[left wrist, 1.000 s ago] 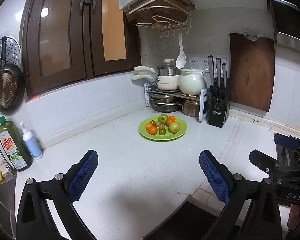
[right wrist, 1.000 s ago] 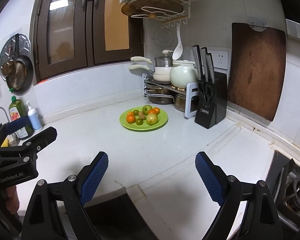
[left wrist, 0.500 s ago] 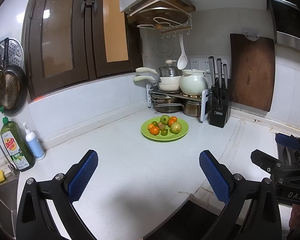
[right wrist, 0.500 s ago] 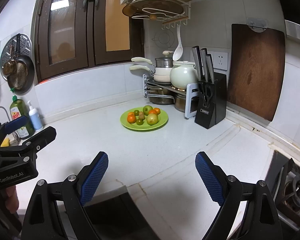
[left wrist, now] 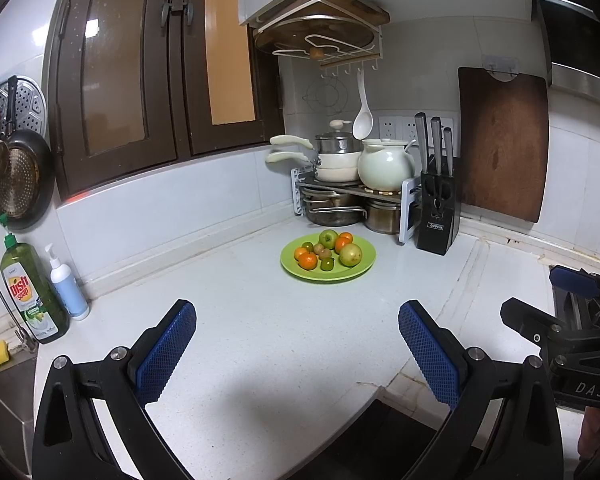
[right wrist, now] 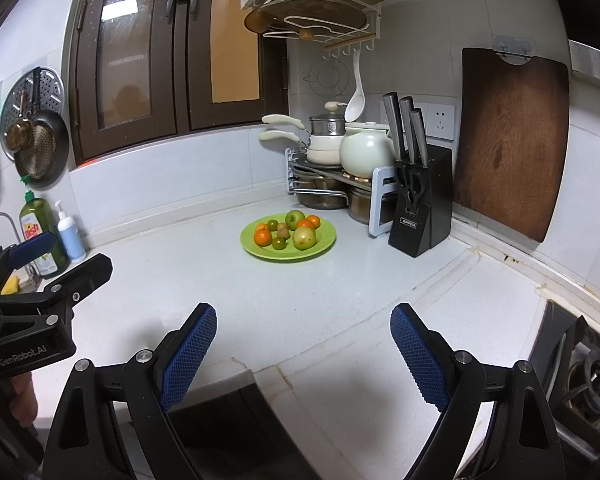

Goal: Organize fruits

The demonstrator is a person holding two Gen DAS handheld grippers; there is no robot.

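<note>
A green plate sits on the white counter near the back corner. It holds several fruits: a green apple, a yellow-green apple, oranges and small green fruits. My left gripper is open and empty, well short of the plate. My right gripper is open and empty, also well short of the plate. Each gripper shows at the edge of the other's view.
A pot rack with pots and a white kettle stands behind the plate. A black knife block is to its right, a wooden cutting board on the wall. Dish soap stands by the sink at left. A stove burner is at right.
Both grippers have drifted slightly; the plate sits a little further right in the left wrist view. Both jaws stay open and empty.
</note>
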